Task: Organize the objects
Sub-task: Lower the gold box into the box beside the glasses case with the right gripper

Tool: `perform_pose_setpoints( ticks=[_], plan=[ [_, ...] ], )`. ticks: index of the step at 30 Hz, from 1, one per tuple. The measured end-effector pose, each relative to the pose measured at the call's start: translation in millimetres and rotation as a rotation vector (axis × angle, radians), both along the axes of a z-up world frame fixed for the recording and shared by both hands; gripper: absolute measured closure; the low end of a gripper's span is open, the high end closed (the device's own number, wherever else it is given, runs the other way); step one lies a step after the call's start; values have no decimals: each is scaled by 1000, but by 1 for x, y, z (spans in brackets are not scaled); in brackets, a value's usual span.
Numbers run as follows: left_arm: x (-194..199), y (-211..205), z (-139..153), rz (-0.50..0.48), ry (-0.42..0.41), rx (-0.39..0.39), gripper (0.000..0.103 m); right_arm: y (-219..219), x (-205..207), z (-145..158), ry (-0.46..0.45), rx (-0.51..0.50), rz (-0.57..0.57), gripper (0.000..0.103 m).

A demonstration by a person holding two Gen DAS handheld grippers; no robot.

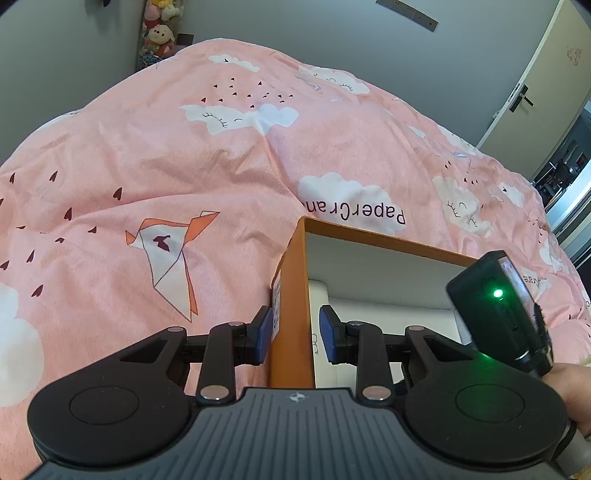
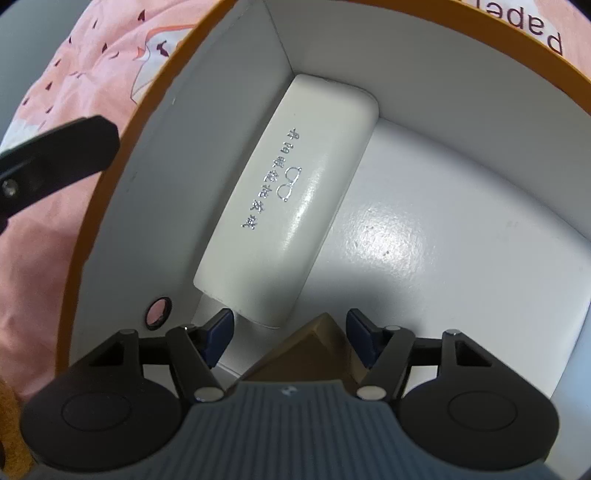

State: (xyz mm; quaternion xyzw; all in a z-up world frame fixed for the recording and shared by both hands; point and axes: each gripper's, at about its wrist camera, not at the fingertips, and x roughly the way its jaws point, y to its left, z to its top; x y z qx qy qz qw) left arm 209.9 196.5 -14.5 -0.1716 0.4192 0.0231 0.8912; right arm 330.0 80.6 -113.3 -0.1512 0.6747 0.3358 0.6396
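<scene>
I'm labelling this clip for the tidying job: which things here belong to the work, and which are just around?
Part of the job:
- orange box
- white glasses case, lying inside against the box's wall
- brown object between the right tongs
- left tongs, straddling the box wall

Just around:
- pink bedcover
- plush toys
- door

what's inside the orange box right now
A white glasses case lies along the orange box's left inner wall, and a brown object sits between the right gripper's open jaws, partly covered.

One orange cardboard box with white inside (image 2: 110, 206) holds one white glossy glasses case (image 2: 291, 206) and one brown block (image 2: 306, 354).
</scene>
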Motion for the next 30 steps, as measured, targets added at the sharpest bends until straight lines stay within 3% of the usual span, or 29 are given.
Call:
perform_pose_setpoints(
  ticks=[9, 11, 15, 22, 25, 30],
  plan=[
    [-1, -2, -2, -5, 6, -1, 69, -24, -6, 26, -38, 6, 31, 30],
    [-2, -3, -1, -8, 7, 1, 69, -36, -3, 27, -3, 10, 12, 38],
    [-4, -5, 0, -13, 9, 5, 69, -54, 6, 22, 49, 34, -125, 39],
    [-3, -12, -1, -26, 15, 11, 69, -110, 15, 3, 272, 175, -586, 39],
    [-4, -13, -1, -27, 19, 15, 69, -113, 12, -1, 315, 211, -642, 39],
    [-4, -12, -1, -16, 20, 9, 69, -106, 14, 2, 315, 204, -606, 36]
  ],
)
